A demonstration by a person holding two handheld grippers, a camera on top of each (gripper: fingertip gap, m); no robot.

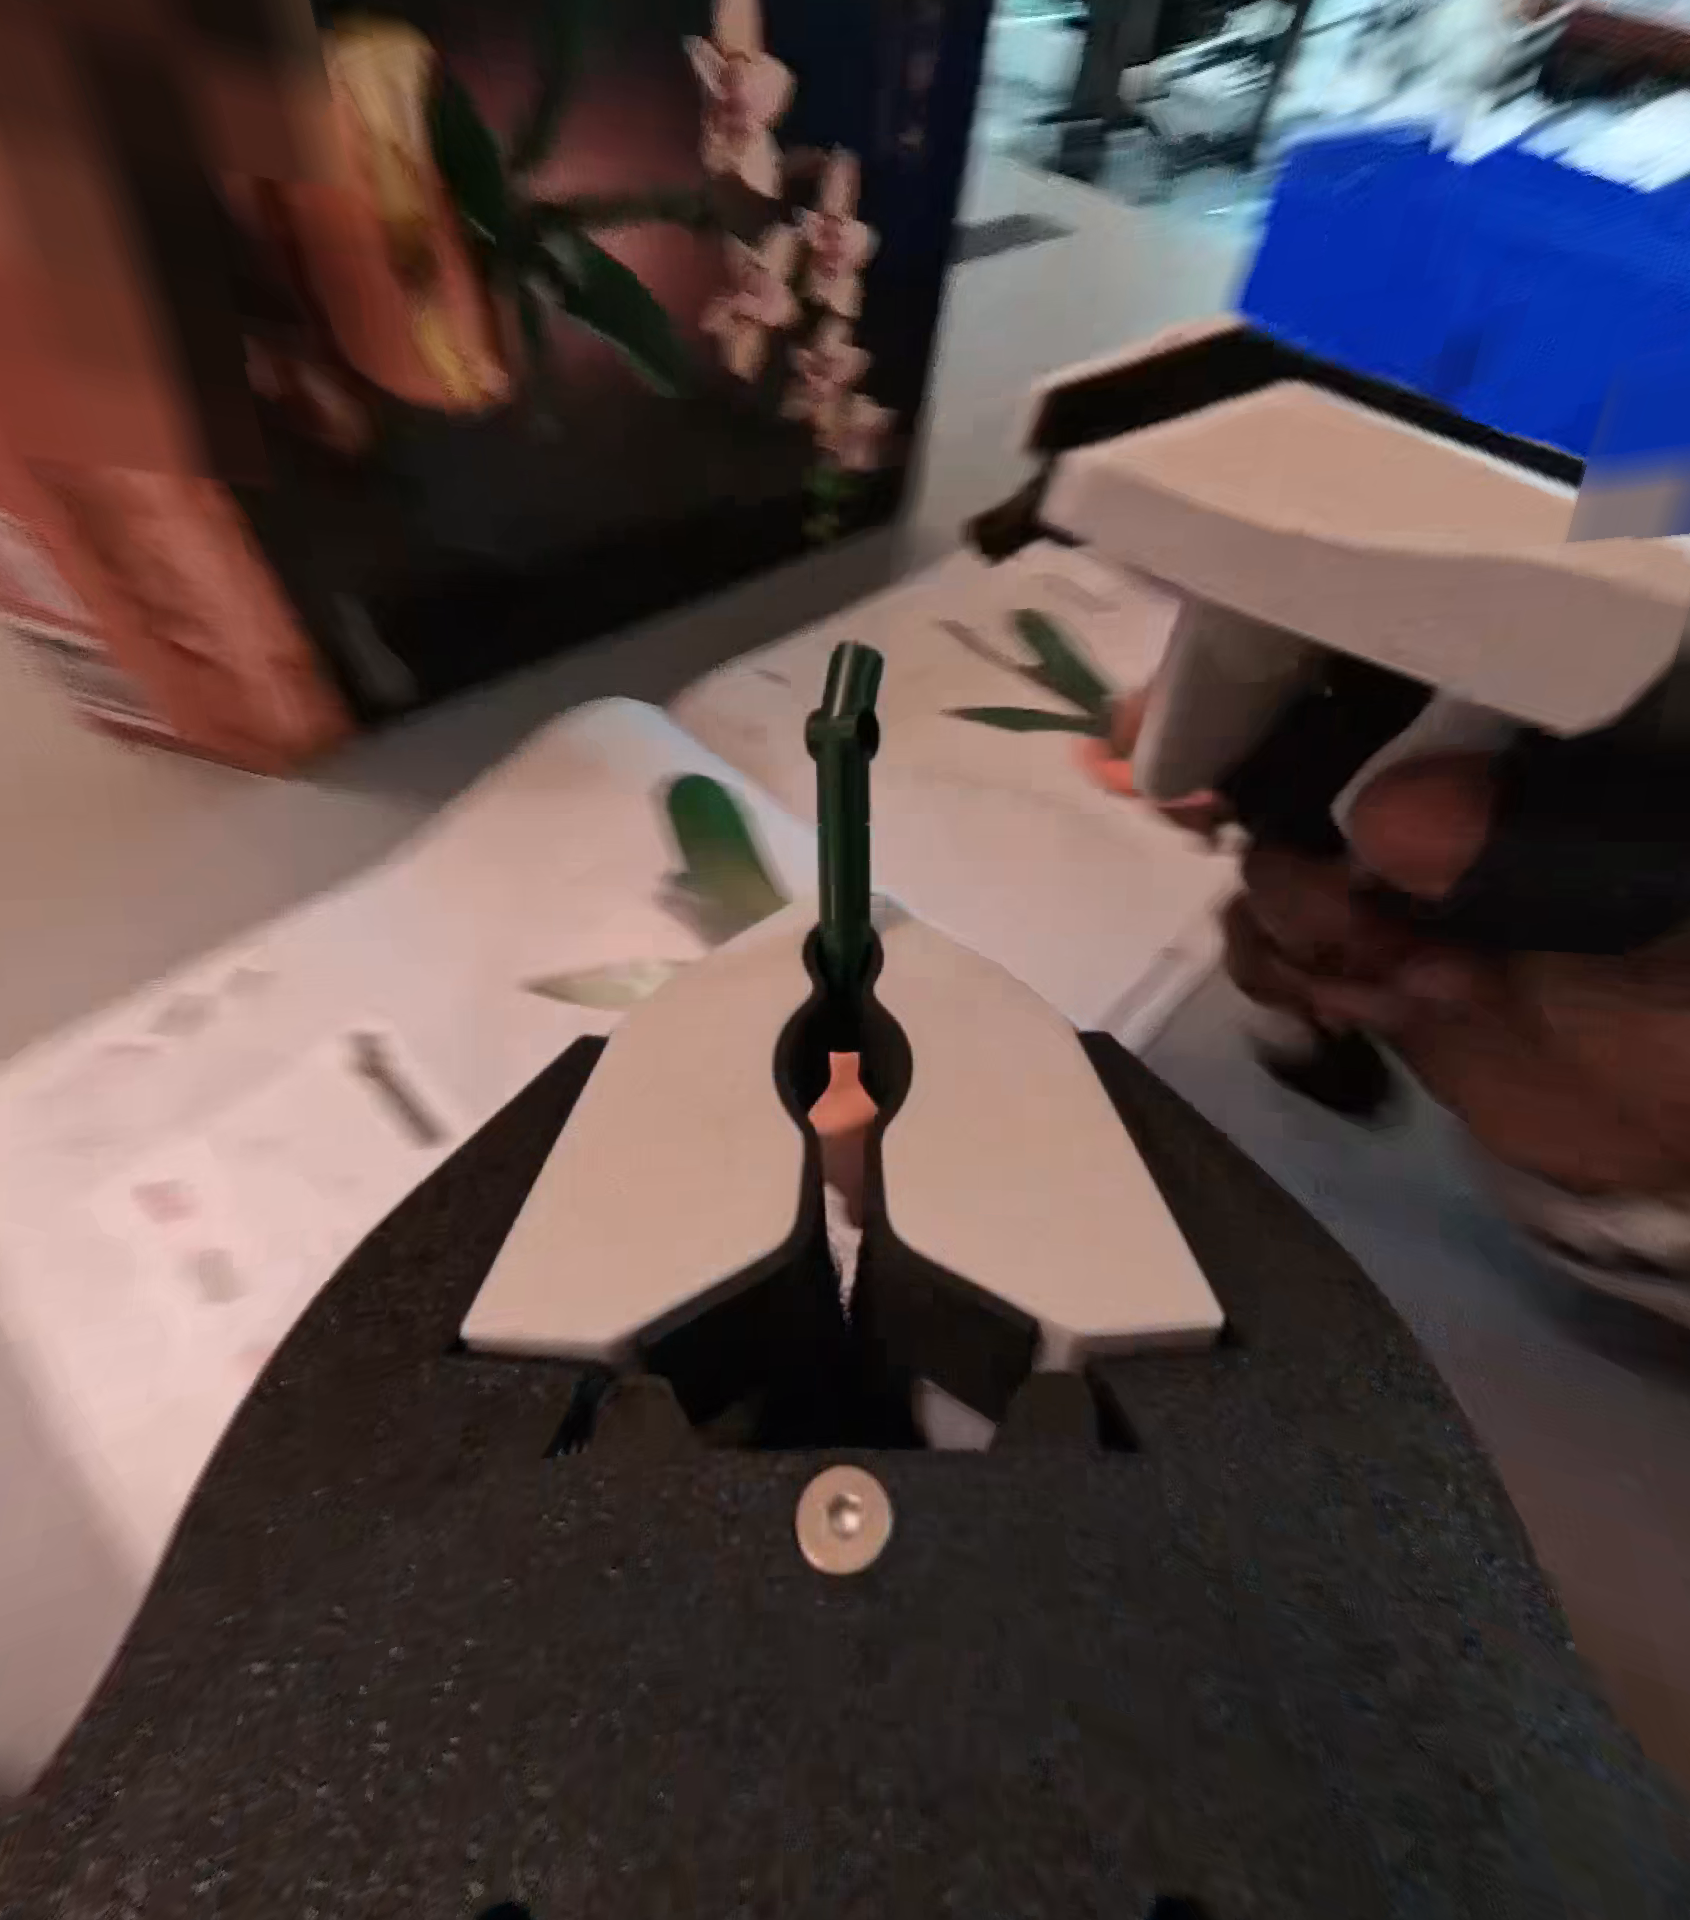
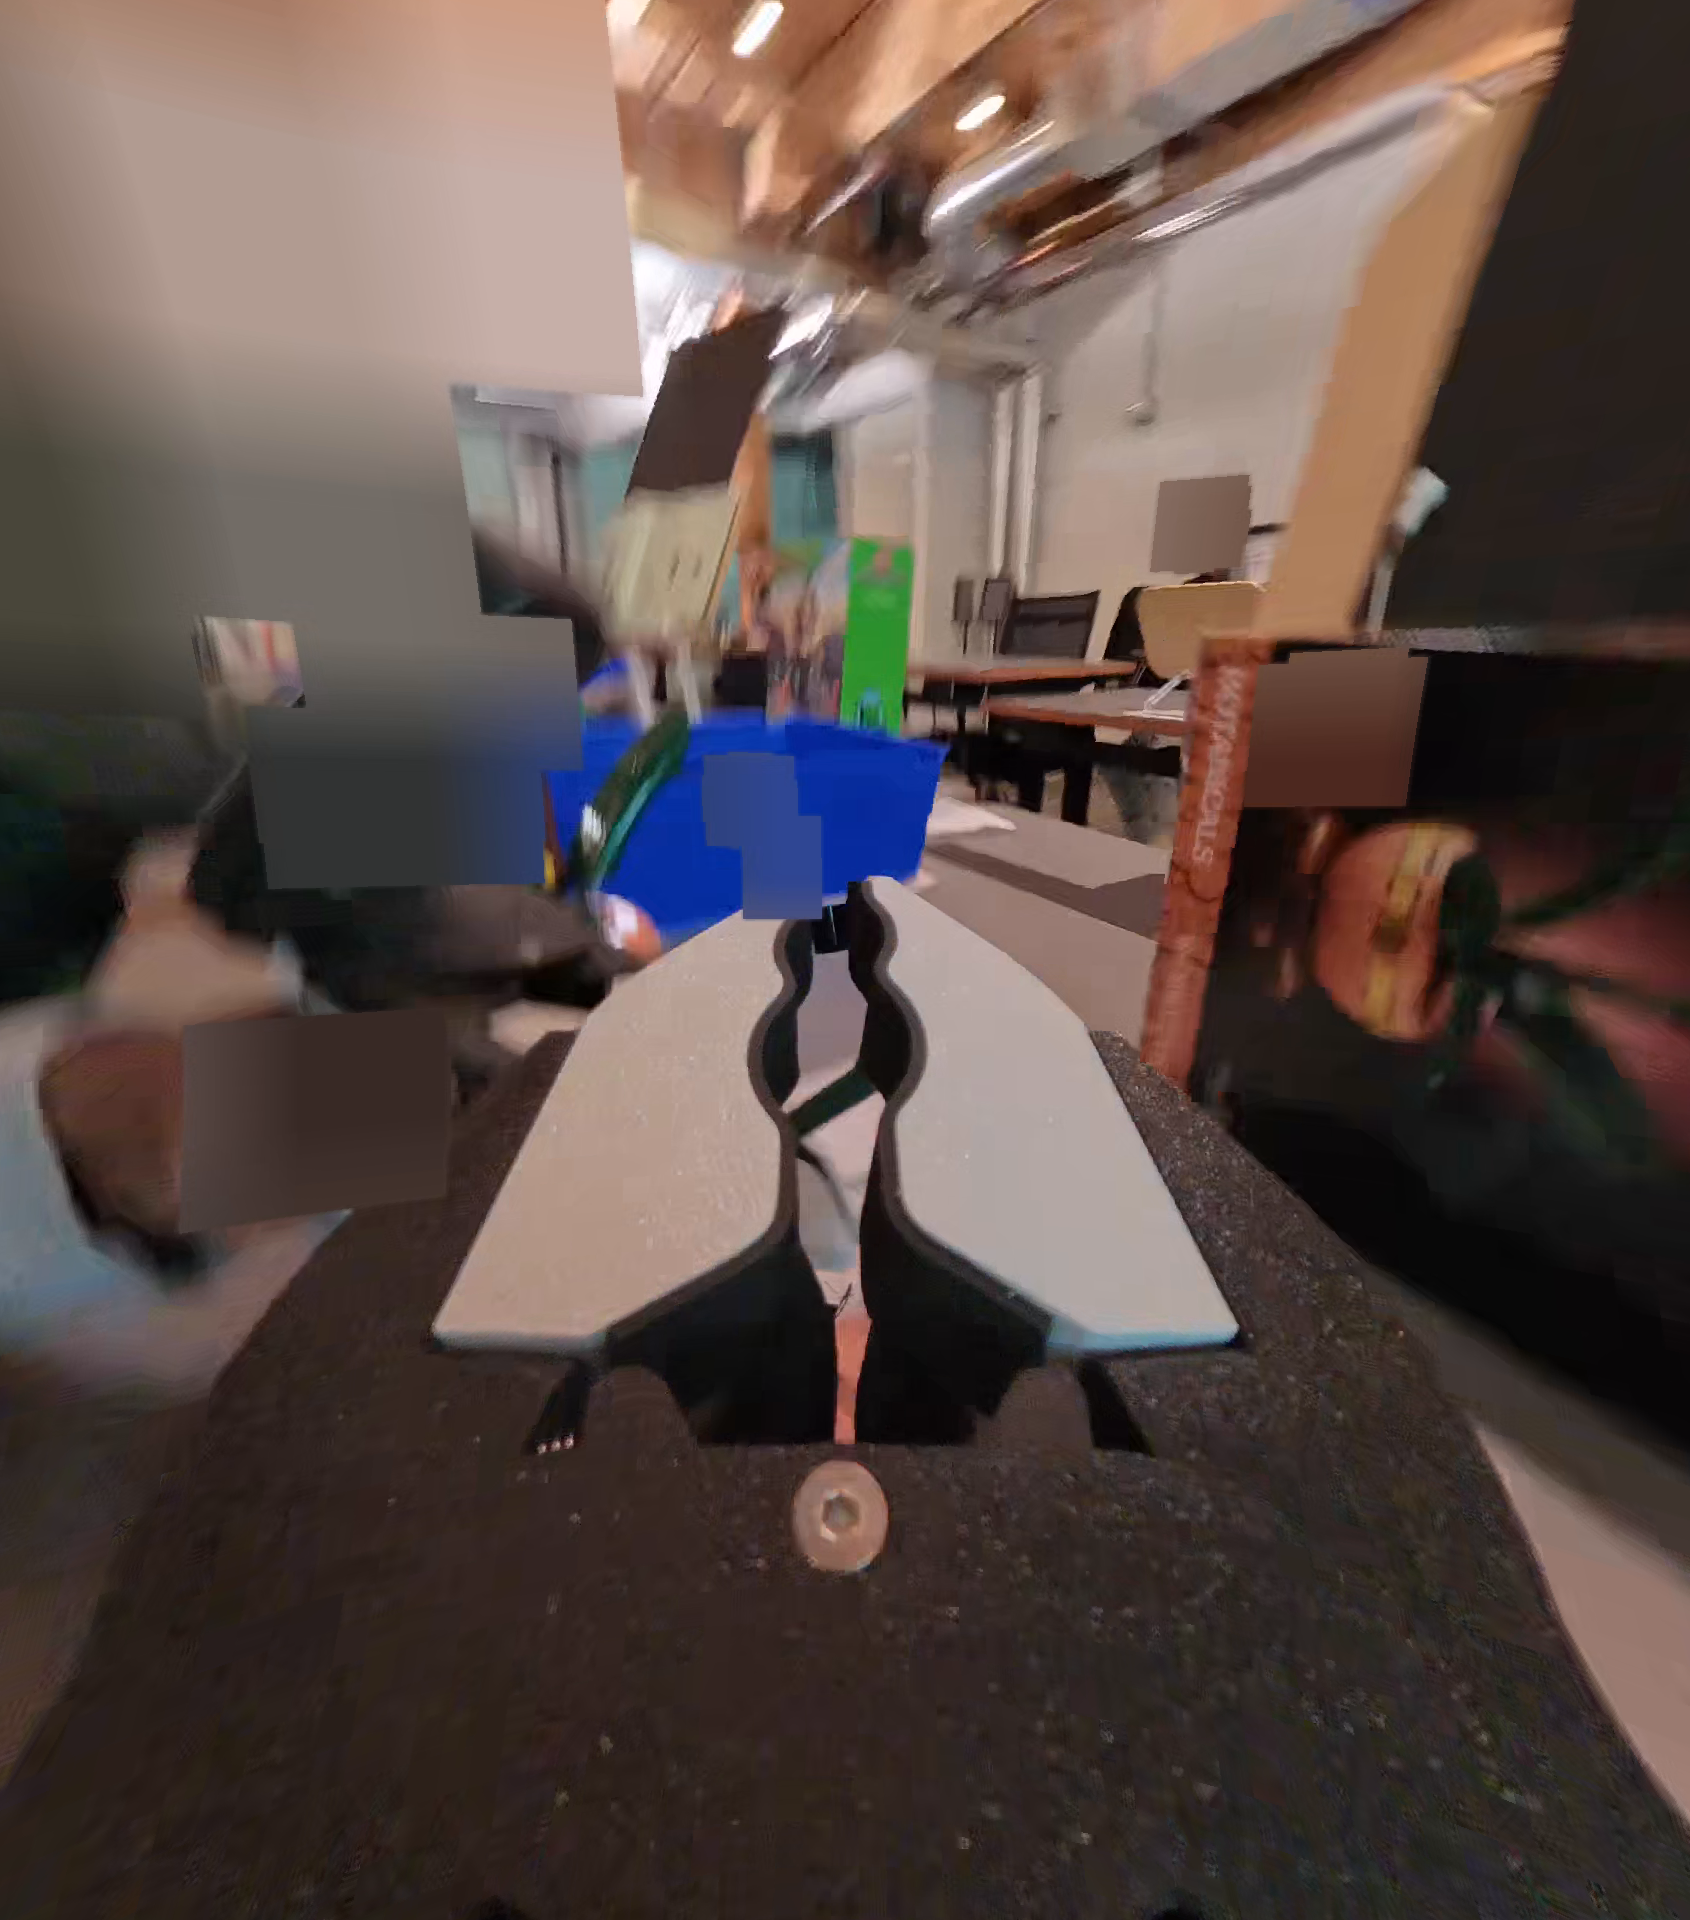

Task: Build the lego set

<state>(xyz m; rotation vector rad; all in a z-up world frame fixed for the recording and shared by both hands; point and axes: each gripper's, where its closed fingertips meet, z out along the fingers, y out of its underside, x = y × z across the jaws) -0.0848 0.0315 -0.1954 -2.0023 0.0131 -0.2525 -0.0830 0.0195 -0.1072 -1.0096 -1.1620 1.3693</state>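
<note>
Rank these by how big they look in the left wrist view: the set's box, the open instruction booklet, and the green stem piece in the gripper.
1. Instruction booklet and box: both fill large areas and both are cut off, so I won't rank them.
2. Green stem piece, by far the smallest, though it sits nearest the camera, clamped in the left gripper.

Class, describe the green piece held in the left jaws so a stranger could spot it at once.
Find the open instruction booklet on the table. In front of it, the left gripper pinches a dark green stem. It stands upright, unlike the flat printed leaves.
</note>
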